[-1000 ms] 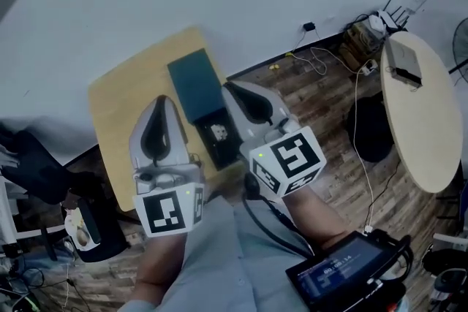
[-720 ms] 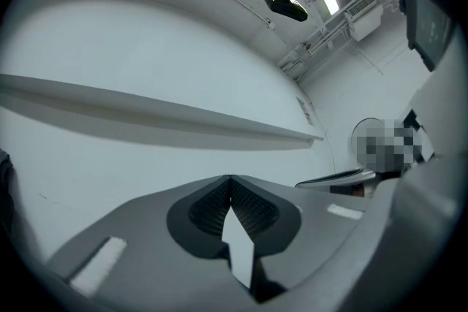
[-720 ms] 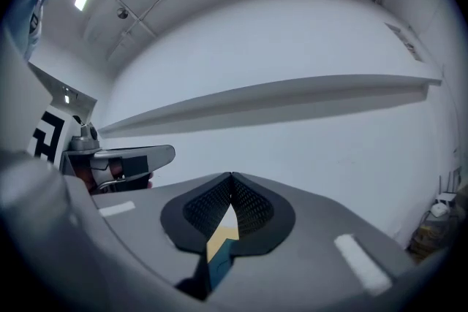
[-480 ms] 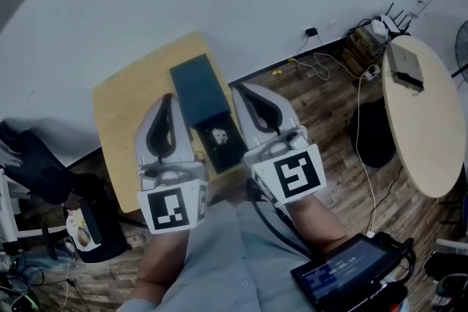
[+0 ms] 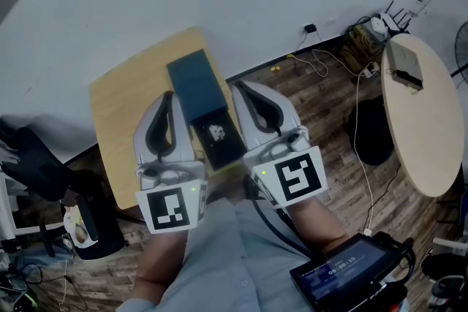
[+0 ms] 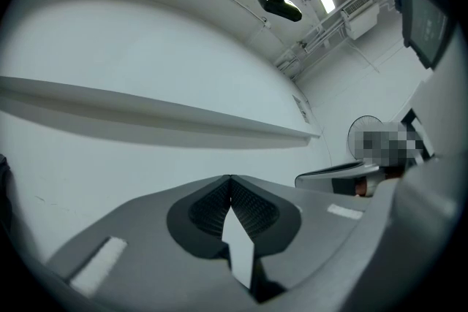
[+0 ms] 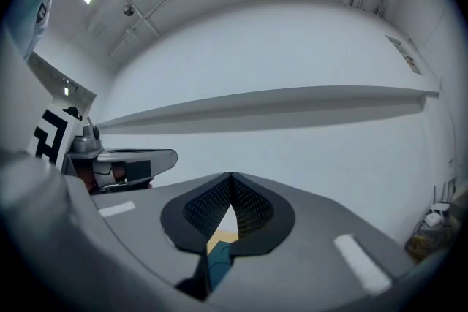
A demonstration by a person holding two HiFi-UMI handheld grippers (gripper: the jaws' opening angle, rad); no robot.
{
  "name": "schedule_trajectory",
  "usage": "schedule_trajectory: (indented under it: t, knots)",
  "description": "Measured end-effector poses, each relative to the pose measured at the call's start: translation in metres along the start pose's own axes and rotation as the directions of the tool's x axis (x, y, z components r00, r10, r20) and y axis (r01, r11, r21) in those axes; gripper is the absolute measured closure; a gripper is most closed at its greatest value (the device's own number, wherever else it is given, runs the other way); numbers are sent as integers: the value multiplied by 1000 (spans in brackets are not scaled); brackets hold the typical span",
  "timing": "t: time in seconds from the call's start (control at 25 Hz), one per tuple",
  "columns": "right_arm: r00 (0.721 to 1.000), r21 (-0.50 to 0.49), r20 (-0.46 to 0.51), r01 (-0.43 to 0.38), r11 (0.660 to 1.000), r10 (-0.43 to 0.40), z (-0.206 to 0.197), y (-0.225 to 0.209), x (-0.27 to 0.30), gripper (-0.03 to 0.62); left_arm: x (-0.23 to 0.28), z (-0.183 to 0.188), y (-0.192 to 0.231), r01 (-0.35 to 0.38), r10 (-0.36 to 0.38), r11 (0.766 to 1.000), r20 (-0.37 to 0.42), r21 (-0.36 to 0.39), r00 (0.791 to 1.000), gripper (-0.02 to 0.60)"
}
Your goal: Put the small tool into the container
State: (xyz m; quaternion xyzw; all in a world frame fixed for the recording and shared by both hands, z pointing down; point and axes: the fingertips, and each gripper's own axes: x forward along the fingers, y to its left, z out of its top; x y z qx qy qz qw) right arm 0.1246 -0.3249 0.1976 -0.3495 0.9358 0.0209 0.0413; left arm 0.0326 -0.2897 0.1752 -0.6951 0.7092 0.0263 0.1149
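On a small wooden table (image 5: 121,109) lies a dark teal container (image 5: 219,146) with its lid (image 5: 194,84) swung open towards the wall. A small pale tool (image 5: 216,131) rests inside it. My left gripper (image 5: 168,95) hovers just left of the container and my right gripper (image 5: 235,86) just right of it, both pointing at the white wall. In the left gripper view the gripper (image 6: 230,177) is shut with its tips meeting and nothing between them. In the right gripper view the gripper (image 7: 232,175) is likewise shut and empty, with a sliver of the container (image 7: 218,267) showing below it.
An oval light table (image 5: 413,109) stands at the right, with cables and a power strip (image 5: 362,40) on the wooden floor beside it. A dark bag (image 5: 369,129) lies near it. A screen device (image 5: 344,274) hangs at lower right. A black chair (image 5: 36,172) sits at the left.
The right gripper has drawn off the container to its right side and rolled more level. The tool stays in the container. The left gripper has kept still.
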Motion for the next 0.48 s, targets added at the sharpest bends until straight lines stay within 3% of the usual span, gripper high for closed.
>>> schedule_trajectory:
  t: [0.48]
  knots:
    - [1000, -1, 6, 10, 1000, -10, 2, -2, -3, 594, -1, 1, -5, 9, -9, 1000, 2, 22, 1000, 571]
